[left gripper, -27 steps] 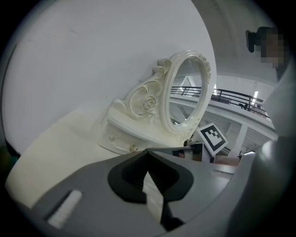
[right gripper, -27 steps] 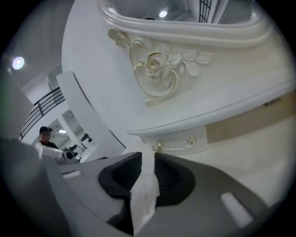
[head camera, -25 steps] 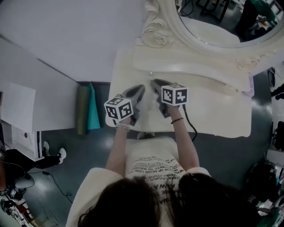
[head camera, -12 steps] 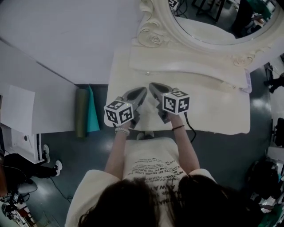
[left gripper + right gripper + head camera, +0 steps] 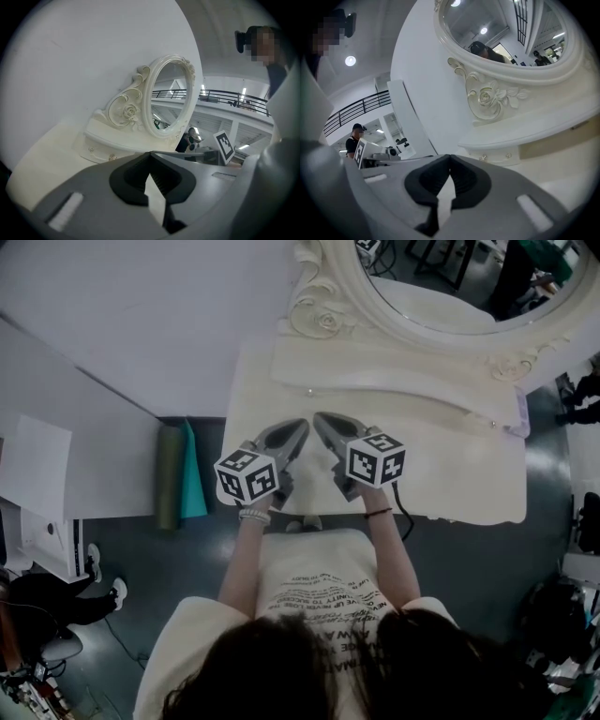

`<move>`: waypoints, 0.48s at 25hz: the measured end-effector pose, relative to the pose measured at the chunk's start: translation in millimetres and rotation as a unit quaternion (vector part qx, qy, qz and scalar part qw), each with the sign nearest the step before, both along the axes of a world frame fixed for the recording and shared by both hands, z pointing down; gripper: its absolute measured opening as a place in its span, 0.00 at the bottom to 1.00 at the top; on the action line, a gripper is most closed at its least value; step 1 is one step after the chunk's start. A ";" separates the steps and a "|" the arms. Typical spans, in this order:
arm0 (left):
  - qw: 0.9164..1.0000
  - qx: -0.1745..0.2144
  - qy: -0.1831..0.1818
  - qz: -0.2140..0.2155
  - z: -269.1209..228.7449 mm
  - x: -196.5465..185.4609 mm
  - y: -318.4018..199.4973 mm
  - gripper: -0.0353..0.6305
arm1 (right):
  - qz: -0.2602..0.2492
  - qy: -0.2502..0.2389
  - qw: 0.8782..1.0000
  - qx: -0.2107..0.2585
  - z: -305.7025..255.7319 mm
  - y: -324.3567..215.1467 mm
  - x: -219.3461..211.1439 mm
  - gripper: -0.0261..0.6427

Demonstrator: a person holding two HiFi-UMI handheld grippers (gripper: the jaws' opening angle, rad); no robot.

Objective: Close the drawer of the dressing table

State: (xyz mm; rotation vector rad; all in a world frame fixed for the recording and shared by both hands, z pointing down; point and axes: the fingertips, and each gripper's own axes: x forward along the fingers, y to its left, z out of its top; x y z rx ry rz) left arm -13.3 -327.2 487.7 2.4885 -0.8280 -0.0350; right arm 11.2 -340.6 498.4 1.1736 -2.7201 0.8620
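Both grippers hover side by side over the cream dressing-table bench [image 5: 450, 474], tips angled toward each other. The left gripper [image 5: 301, 424] has its fingers together on nothing, and the right gripper [image 5: 318, 416] has just drawn its fingers shut, also empty. The drawer [image 5: 101, 152] looks pushed in flush in the low tier [image 5: 403, 381] under the oval mirror [image 5: 441, 296], apart from both grippers.
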 end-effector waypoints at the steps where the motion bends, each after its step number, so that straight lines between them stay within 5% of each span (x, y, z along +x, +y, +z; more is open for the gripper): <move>1: 1.000 0.002 0.000 -0.001 -1.0 -0.5 -0.5 0.04 | -0.001 -0.001 1.000 0.003 -1.1 0.4 0.0 0.04; 12: 1.000 0.003 -0.001 -0.007 2.5 -1.9 4.8 0.04 | -0.009 -0.016 1.000 0.017 -4.9 4.4 -0.1 0.04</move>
